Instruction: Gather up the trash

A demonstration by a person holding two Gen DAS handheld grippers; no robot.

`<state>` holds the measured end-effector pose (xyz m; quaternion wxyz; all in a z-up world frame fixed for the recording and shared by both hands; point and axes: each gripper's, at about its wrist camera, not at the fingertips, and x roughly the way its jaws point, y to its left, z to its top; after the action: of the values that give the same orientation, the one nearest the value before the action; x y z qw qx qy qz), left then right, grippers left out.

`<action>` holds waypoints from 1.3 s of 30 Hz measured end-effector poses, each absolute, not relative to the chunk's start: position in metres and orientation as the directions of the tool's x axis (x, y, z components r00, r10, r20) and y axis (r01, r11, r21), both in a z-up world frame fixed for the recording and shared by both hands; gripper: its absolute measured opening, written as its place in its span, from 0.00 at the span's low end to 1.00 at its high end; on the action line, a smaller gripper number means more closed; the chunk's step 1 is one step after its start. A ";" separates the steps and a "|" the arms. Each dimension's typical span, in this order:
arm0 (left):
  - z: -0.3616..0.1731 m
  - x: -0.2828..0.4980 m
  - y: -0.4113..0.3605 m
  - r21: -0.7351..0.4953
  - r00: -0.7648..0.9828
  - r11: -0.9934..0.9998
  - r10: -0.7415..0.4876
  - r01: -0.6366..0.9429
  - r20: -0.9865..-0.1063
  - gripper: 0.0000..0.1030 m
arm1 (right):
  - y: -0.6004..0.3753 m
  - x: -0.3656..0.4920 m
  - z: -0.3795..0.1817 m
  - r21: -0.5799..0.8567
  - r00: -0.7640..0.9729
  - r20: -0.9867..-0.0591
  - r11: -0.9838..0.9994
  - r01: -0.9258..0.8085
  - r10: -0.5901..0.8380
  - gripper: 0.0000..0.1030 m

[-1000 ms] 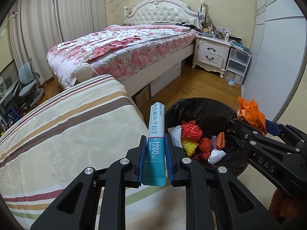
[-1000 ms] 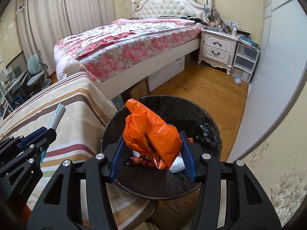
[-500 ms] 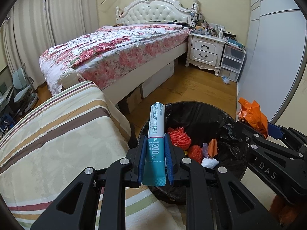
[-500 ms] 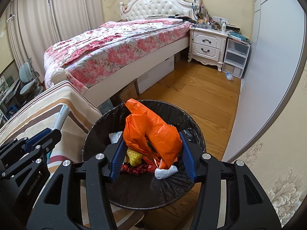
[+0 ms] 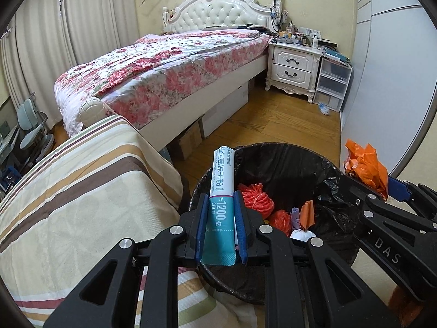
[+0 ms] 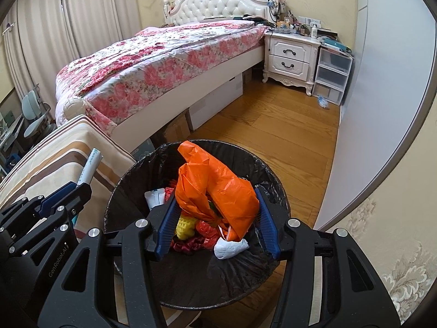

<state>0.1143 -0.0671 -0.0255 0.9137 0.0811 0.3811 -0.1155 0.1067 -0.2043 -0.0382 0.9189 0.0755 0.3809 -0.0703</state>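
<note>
Both loads are now carried over the bin [image 6: 275, 191]: left gripper [image 5: 220, 227] jaws clamp the sachet [image 5: 221, 205], right gripper [image 6: 217, 227] jaws pinch the orange bag [image 6: 215, 188]; drops look close.

Orange bag [image 6: 218, 188], black bin [image 6: 131, 191]

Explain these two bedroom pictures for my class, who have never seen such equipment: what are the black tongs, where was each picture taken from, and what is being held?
No robot arm is here: a person holds one two-finger gripper in each hand, and a fisheye camera on each looks forward along its fingers. One picture comes from the left gripper, which is shut on a teal and white sachet. The other comes from the right gripper, whose blue pads press an orange plastic bag. Each gripper also shows at the edge of the other's picture. Both hang over a black-lined trash bin that already holds red and yellow netting and white wads. Beside the bin lies a striped cover; behind it are a floral bed and a white nightstand.
</note>
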 end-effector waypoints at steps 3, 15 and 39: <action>-0.026 0.117 -0.071 0.061 0.684 0.959 -0.151 0.276 -0.714 0.19 | -0.205 0.109 -0.039 0.083 0.698 -0.713 0.978 0.190 -0.075 0.50; -0.020 0.113 -0.072 0.066 0.703 0.960 -0.151 0.272 -0.695 0.58 | -0.207 0.110 -0.039 0.069 0.695 -0.713 0.976 0.206 -0.096 0.62; -0.005 0.101 -0.047 0.065 0.757 0.976 -0.119 0.208 -0.642 0.78 | -0.211 0.092 -0.023 0.054 0.722 -0.672 0.962 0.267 -0.162 0.76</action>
<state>0.1011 -0.0474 -0.0047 0.9350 0.0661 0.3372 -0.0876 0.0918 -0.2112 -0.0225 0.9251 0.0737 0.3540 -0.1160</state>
